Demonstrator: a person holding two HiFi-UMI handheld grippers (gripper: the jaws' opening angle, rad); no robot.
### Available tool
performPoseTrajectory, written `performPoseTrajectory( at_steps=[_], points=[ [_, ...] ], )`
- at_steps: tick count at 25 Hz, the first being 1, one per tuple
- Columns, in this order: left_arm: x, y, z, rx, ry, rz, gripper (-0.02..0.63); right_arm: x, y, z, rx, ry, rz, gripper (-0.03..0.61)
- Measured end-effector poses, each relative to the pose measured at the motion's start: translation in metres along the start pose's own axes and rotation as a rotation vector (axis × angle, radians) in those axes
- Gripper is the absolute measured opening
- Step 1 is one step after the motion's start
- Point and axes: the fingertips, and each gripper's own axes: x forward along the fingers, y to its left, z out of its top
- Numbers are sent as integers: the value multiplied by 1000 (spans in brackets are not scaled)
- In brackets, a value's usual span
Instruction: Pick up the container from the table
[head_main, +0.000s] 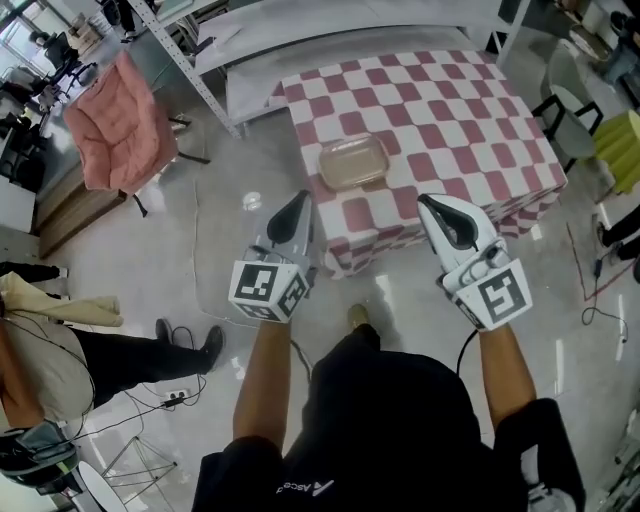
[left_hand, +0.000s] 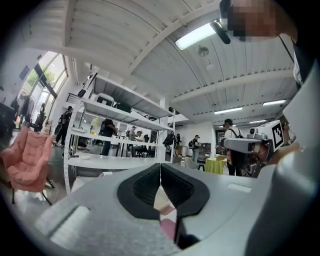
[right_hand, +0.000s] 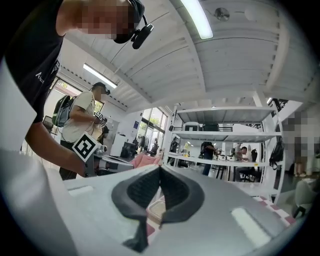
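Both grippers are up in front of me, pointing level toward the square table w/ red-and-white checked cloth (head_main: 450, 110). Task item is the clear, rounded-rectangle plastic container (head_main: 352, 162). It sits flat on the cloth in the table's near-left part, a bit in from the near edge, nothing else on the cloth around it.

Left gripper (head_main: 297, 202): fingers closed tip to tip, nothing btwn them. Its tip is near the table's near-left corner, short of the container, no contact.

Right gripper (head_main: 430, 204): fingers also closed on each other, empty. It's near the table's front edge, to the right of the container and apart from it. In the right gripper view I catch a bit of the container thru the gap under the closed tips.

In the head view the container lies ahead, roughly btwn the two grippers.

Off to the left on the shiny floor is a pink padded chair (head_main: 120, 125), and behind the table a long white bench (head_main: 330, 45).
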Motion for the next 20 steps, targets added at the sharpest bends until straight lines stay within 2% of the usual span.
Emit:
performPoseTrajectory(
  at_steps=[3,6,8,10,16,20],
  points=[
    [28,28,-20,-62,63,-11,14,26,-14,-12,10,22,-14,3],
    [50,50,-41,-157,121,-17,20,44,-27,-23,19,40,-22,3],
    [64,60,-56,-229,162,-27,104,52,-34,-29,26,49,-24,3],
    [77,68,-72,-299,209,-37,124,60,-40,-34,30,52,-16,3],
    [107,84,-130,-582,375,-36,161,75,-55,-47,43,54,27,3],
    [123,92,-157,-760,435,-15,164,82,-71,-46,41,35,47,3]
  ],
)
